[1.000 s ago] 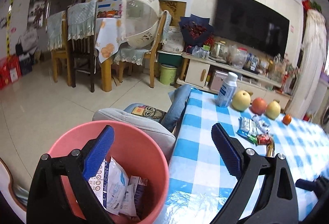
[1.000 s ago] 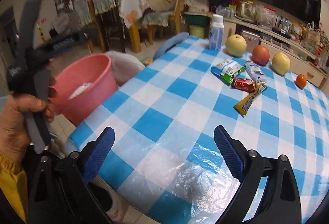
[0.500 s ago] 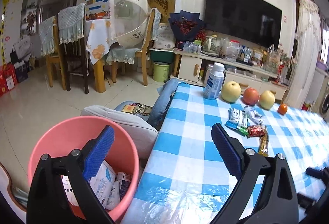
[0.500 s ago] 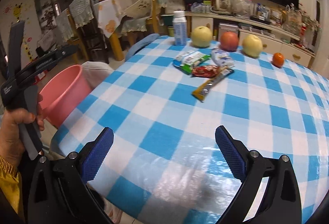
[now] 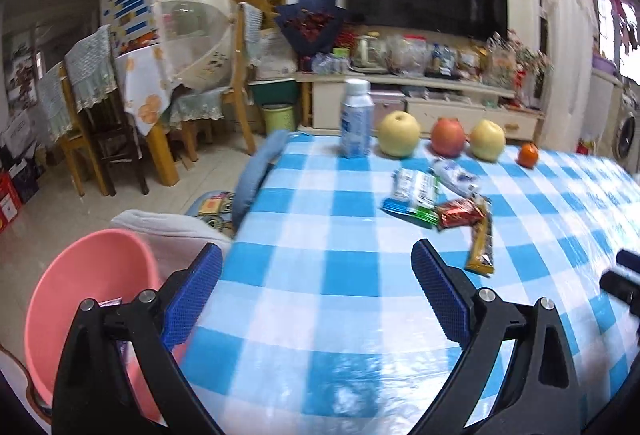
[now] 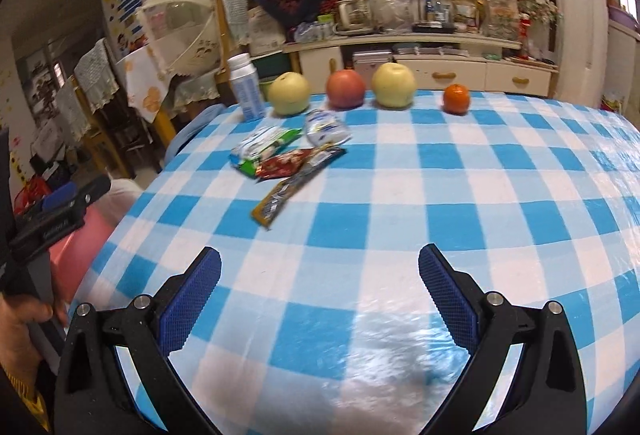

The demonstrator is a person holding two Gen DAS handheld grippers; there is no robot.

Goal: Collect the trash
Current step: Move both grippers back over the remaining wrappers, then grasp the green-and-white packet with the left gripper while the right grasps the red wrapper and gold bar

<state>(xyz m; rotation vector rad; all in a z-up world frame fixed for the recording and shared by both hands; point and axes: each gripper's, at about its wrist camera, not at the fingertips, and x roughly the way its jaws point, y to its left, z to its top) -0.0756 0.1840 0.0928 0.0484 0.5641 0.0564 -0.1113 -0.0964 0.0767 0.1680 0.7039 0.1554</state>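
Several wrappers lie together on the blue-checked table (image 6: 400, 195): a green-white packet (image 6: 264, 147) (image 5: 414, 195), a red wrapper (image 6: 286, 164) (image 5: 458, 214), a long yellow bar wrapper (image 6: 284, 193) (image 5: 482, 243) and a white-blue pouch (image 6: 326, 127) (image 5: 456, 173). The pink bin (image 5: 80, 295) stands off the table's left edge, with wrappers inside. My left gripper (image 5: 316, 291) is open and empty above the table's left corner. My right gripper (image 6: 320, 295) is open and empty over the near table, well short of the wrappers.
A white bottle (image 6: 246, 91), two yellow pears (image 6: 289, 93), a red apple (image 6: 345, 89) and an orange (image 6: 456, 98) line the table's far edge. A grey cushion (image 5: 168, 231) and blue chair (image 5: 256, 171) sit left of the table. A hand (image 6: 20, 335) holds the left gripper.
Both grippers have swung right, away from the pink bin and toward the table and its wrappers. Both stayed open and empty.
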